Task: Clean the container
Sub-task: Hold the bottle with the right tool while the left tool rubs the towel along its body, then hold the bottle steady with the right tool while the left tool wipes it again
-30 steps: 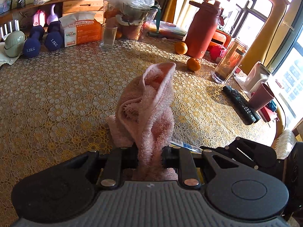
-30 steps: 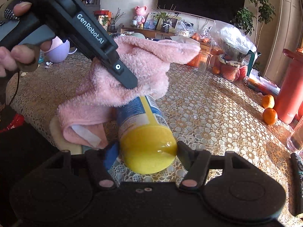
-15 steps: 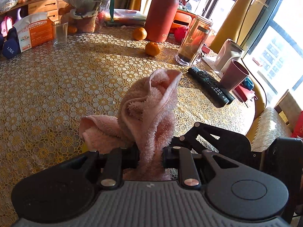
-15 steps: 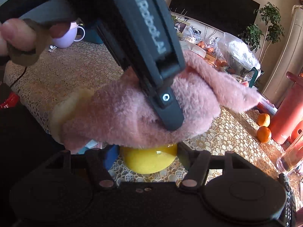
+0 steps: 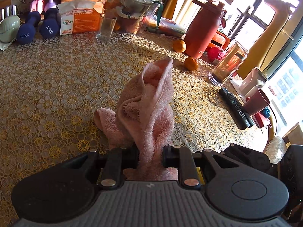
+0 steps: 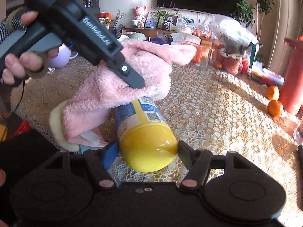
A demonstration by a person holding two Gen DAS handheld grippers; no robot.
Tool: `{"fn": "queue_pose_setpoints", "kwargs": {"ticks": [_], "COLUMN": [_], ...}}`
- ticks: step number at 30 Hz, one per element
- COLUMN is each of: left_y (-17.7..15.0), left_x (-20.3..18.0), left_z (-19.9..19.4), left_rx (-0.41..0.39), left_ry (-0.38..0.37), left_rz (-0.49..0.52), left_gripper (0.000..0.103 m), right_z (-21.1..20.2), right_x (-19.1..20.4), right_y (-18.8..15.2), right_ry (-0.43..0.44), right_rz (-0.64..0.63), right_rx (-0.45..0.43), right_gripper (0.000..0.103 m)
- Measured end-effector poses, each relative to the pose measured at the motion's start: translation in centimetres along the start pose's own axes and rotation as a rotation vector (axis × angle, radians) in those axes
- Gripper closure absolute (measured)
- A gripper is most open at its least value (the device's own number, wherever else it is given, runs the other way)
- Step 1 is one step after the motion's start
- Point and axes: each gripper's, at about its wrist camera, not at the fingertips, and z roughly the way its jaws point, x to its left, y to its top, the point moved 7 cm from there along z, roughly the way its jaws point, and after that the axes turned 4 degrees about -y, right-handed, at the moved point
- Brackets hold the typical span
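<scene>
Wiping is under way: the right gripper [image 6: 146, 151] clamps the yellow container [image 6: 145, 132] tilted over the table [image 6: 217, 113], the left gripper [image 5: 150, 151] pinches the pink towel [image 5: 149, 102] apparently against its label end, so next comes rubbing along it.

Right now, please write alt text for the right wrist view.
The right hand-held gripper grips a yellow container lying on its side, while the left hand-held gripper presses a pink towel against it above a lace-covered table.
</scene>
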Motion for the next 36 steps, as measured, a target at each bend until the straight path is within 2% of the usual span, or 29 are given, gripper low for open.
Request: {"fn": "queue_pose_setpoints", "kwargs": {"ticks": [5, 10, 16, 18, 20, 22, 28, 32, 36], "left_y": [-1.1, -2.3, -3.2, -3.4, -3.3, -3.0, -2.4, -3.2, -4.0], "left_x": [0.3, 0.9, 3.1, 3.3, 2.7, 1.1, -4.5, -6.6, -7.0], "left_z": [-0.9, -1.8, -2.7, -3.0, -3.4, -4.1, -3.9, -2.1, -0.8], "left_rx": [-0.02, -0.025, -0.019, -0.016, -0.027, -0.043, -0.032, 0.022, 0.052], "left_ry": [-0.006, -0.016, 0.058, 0.059, 0.045, -0.013, -0.096, -0.119, -0.107], "left_rz": [-0.018, -0.042, -0.08, -0.087, -0.08, -0.065, 0.064, 0.107, 0.123], "left_gripper": [0.083, 0.082, 0.082, 0.082, 0.082, 0.082, 0.082, 0.082, 0.082], "right_z": [-0.1, 0.1, 0.0, -0.1, 0.0, -0.1, -0.1, 0.0, 0.1], "right_x": [-1.6, -1.3, -0.2, 0.0, 0.5, 0.9, 1.7, 1.9, 1.9], "right_y": [-0.1, -0.4, -0.7, -0.6, -0.5, -0.4, 0.0, 0.3, 0.3], "right_ry": [0.114, 0.17, 0.144, 0.127, 0.103, 0.076, 0.036, 0.027, 0.022], "right_rz": [0.188, 0.239, 0.182, 0.151, 0.101, 0.046, -0.036, -0.062, -0.077], "right_rx": [0.01, 0.033, 0.021, 0.016, 0.013, 0.004, -0.009, -0.007, 0.003], "right_gripper": [0.032, 0.031, 0.036, 0.036, 0.036, 0.036, 0.036, 0.036, 0.036]}}
